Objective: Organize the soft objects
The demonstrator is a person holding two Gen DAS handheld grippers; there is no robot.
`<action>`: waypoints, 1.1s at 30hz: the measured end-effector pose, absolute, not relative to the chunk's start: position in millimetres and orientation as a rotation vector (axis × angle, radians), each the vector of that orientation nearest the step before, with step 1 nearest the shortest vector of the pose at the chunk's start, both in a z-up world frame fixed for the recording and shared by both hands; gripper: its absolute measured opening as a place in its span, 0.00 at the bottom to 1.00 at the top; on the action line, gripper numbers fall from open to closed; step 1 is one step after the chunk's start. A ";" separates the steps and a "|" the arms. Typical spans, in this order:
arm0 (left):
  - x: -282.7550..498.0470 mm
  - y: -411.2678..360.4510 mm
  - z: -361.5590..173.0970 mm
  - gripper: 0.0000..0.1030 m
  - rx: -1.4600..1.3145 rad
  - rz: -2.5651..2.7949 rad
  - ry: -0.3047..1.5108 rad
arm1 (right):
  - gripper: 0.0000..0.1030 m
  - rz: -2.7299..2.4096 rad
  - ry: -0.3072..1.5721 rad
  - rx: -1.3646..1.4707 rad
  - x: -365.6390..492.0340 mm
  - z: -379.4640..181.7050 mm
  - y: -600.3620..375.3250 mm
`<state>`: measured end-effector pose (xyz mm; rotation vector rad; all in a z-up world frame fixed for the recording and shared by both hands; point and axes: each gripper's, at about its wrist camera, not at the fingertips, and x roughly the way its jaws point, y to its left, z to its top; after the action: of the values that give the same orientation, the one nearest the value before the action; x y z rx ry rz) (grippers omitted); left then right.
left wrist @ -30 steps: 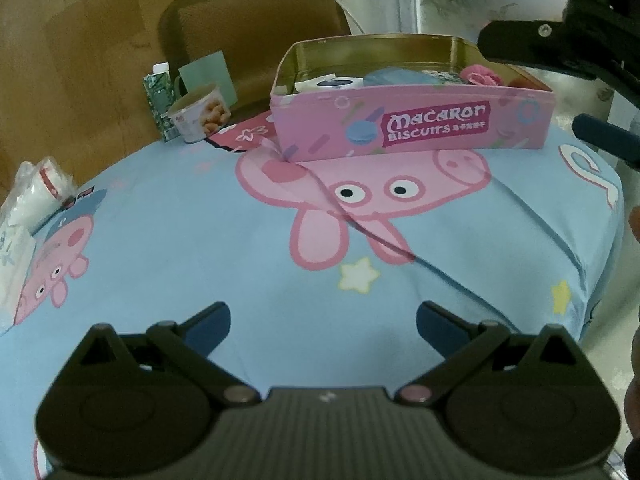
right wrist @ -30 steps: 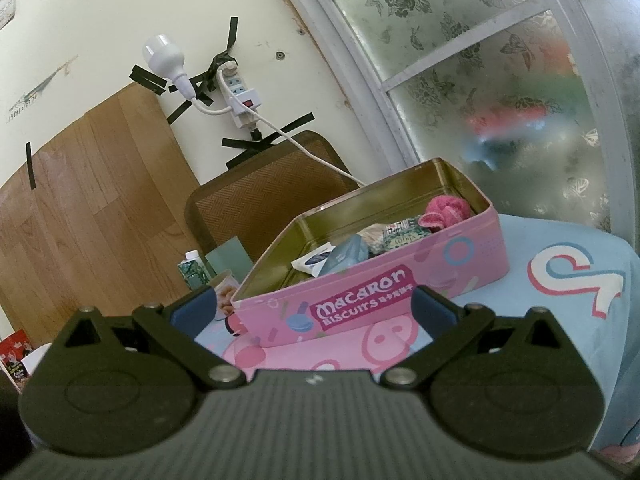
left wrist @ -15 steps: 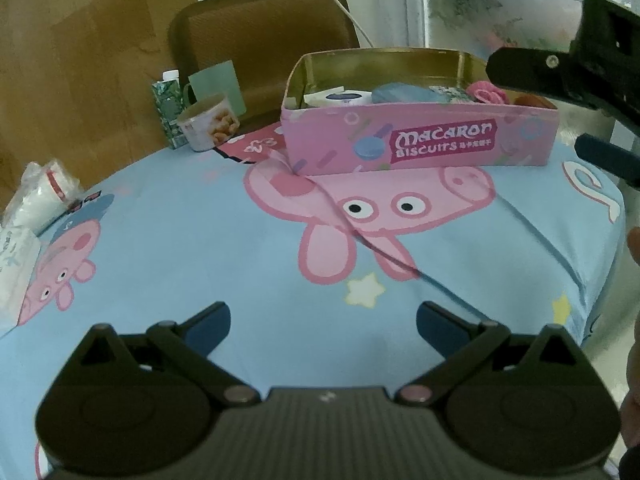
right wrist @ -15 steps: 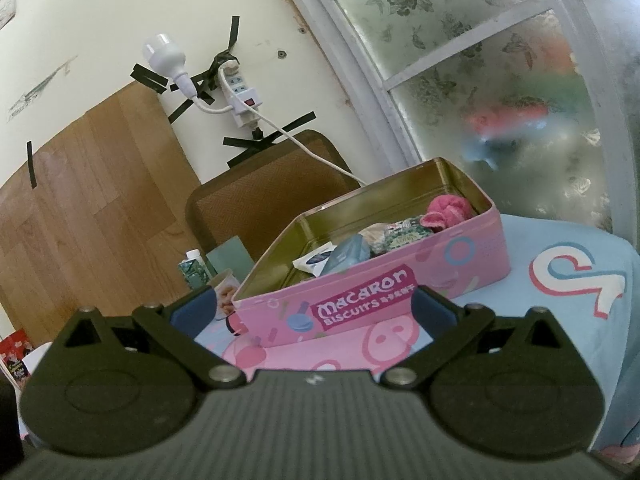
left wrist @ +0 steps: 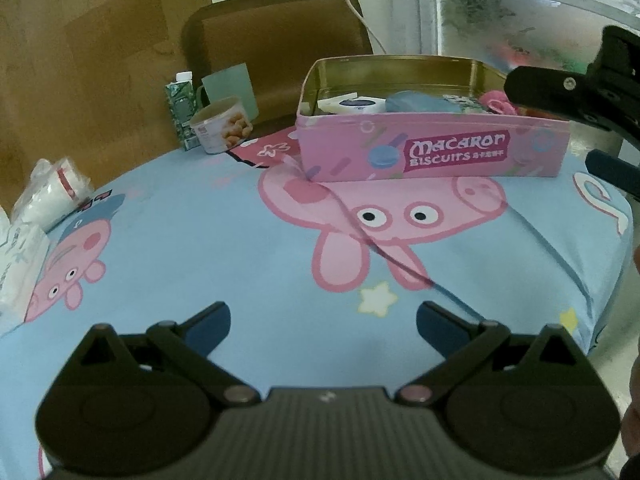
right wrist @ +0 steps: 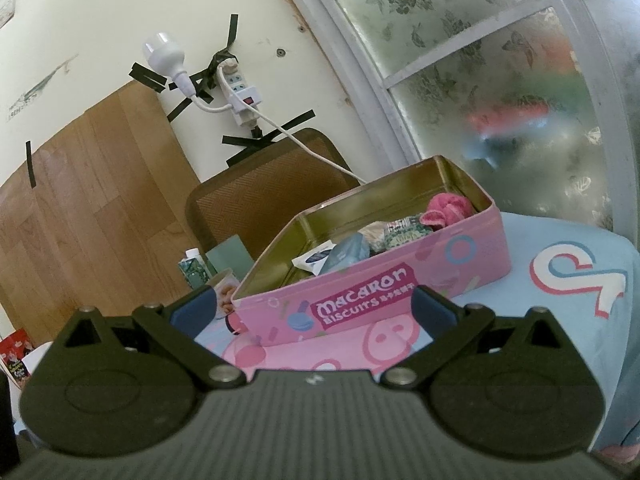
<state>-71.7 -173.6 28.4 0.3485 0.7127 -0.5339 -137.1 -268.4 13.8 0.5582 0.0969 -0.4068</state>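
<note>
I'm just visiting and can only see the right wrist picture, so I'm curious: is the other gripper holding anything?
Observer: No. The left gripper is open, and only the blue cartoon cloth shows between its fingers.
Operator: Is anything soft lying loose on that side?
Observer: White plastic-wrapped bundles sit at the cloth's left edge. I cannot tell what is inside them.
Operator: And where does my gripper look from over there?
Observer: The right gripper hangs open near the right end of the pink tin, above the cloth.
</note>
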 end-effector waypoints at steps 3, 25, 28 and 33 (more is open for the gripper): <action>-70.3 -172.8 28.1 1.00 0.348 -0.527 0.710 | 1.00 -0.407 0.097 0.558 -137.0 13.7 -268.4; -71.2 -172.0 27.7 1.00 0.345 -0.509 0.702 | 1.00 -0.409 0.099 0.566 -137.3 10.8 -271.1; -69.8 -171.4 27.5 1.00 0.341 -0.504 0.707 | 1.00 -0.412 0.100 0.567 -138.2 8.6 -269.8; -69.5 -171.1 27.5 1.00 0.337 -0.487 0.700 | 1.00 -0.414 0.101 0.568 -138.2 8.2 -269.7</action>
<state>-69.5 -171.1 27.5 0.3374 0.6997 -0.4868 -138.2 -269.7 8.2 0.5682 0.1006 -0.4136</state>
